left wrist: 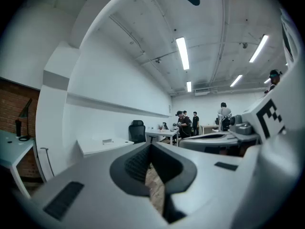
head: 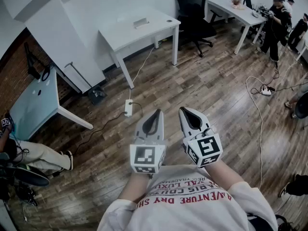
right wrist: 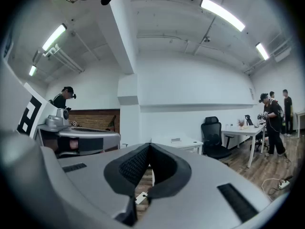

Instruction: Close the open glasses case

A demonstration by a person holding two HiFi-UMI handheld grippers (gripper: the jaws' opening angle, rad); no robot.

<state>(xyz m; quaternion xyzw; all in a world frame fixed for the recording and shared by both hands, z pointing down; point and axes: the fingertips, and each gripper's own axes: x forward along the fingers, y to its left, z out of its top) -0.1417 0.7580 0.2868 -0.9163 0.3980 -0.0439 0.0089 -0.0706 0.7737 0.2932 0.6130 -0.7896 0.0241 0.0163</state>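
1. Risk lay at lower centre-left: the left gripper (head: 156,113) was closed on nothing, and if it reached unopened it could knock the case.
2. The right gripper (head: 184,110), just beside it, was likewise closed and empty.
3. No view showed the glasses case, and searching could mean tripping on the floor cable (head: 260,124) at right.

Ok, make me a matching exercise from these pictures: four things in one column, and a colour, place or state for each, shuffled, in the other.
Things:
1. office chair
2. power strip
3. left gripper
4. desk

Matches:
A. jaws shut, nothing between them
B. white, stands on thin legs
C. black, with a high backrest
D. lies on the wood floor, cable attached

Pairs: 1-C, 2-D, 3-A, 4-B
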